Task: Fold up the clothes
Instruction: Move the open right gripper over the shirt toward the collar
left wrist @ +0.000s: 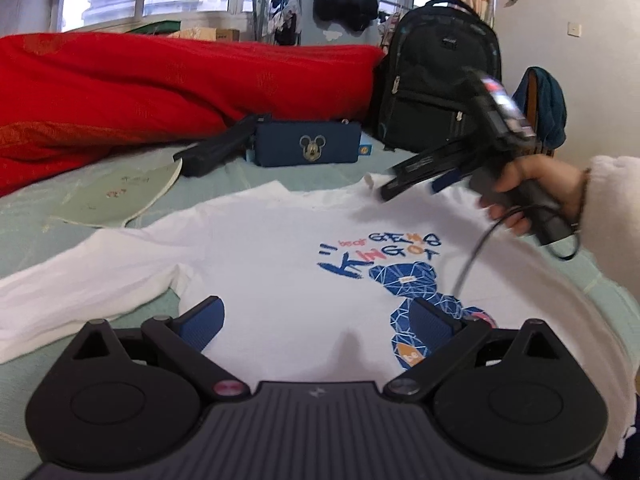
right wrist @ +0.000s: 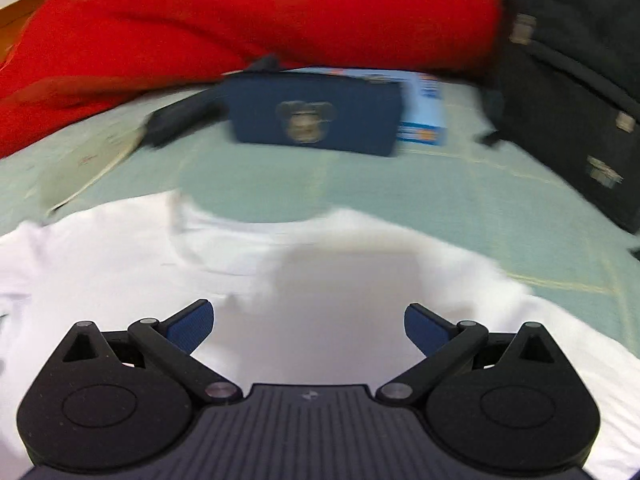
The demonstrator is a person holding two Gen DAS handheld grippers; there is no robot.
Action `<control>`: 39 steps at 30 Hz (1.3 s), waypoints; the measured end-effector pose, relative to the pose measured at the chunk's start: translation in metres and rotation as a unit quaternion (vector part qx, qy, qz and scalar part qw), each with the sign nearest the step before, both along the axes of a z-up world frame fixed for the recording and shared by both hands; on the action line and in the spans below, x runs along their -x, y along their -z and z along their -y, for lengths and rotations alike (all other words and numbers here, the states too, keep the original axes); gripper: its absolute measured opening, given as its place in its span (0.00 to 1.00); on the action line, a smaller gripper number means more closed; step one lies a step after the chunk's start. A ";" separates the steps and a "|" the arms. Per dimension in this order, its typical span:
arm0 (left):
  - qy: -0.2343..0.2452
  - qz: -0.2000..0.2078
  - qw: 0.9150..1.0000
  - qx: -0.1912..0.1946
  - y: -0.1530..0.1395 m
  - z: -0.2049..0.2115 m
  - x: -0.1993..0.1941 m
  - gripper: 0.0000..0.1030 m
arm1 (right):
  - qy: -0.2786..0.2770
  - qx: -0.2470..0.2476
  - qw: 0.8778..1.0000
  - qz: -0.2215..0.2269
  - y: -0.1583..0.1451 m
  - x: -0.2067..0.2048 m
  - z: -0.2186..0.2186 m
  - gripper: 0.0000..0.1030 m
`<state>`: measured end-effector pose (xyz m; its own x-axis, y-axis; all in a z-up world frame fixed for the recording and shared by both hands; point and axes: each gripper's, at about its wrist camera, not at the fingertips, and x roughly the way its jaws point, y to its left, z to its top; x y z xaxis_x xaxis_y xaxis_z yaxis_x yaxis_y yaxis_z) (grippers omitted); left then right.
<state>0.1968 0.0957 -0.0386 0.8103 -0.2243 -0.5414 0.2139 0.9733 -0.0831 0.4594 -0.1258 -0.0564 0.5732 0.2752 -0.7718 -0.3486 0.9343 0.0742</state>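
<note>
Your left gripper (left wrist: 316,320) hovers with fingers spread wide over the white T-shirt (left wrist: 260,256), which lies flat on the green bed (left wrist: 24,384), one sleeve reaching its left edge. Its print reads "bear" and "KING". Your right gripper (right wrist: 308,326), fingers apart too, is over the blurred collar. Behind it lies a blue Mickey pouch (left wrist: 308,142).

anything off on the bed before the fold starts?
Nothing damaged. The white T-shirt lies flat, print up, but clutter sits just past its collar: a blue pouch and a round green fan. The right wrist view is motion-blurred.
</note>
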 end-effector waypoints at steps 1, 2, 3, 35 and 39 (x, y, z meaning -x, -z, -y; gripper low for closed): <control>-0.001 0.003 1.000 0.001 -0.003 -0.002 0.003 0.96 | -0.015 0.003 1.000 -0.003 0.000 0.001 -0.014 1.00; -0.003 0.006 1.000 0.003 -0.006 -0.005 0.005 0.96 | -0.031 0.006 0.999 -0.006 0.001 0.002 -0.028 1.00; -0.004 0.009 1.000 0.008 -0.007 -0.009 0.006 0.96 | -0.046 0.008 0.999 -0.009 0.001 0.003 -0.042 1.00; -0.022 0.000 0.998 0.051 -0.007 -0.036 0.003 0.96 | -0.032 0.006 0.995 0.092 0.026 -0.050 -0.154 1.00; -0.024 0.004 0.999 0.047 -0.009 -0.035 0.006 0.96 | -0.034 0.004 0.995 0.091 0.005 -0.034 -0.130 1.00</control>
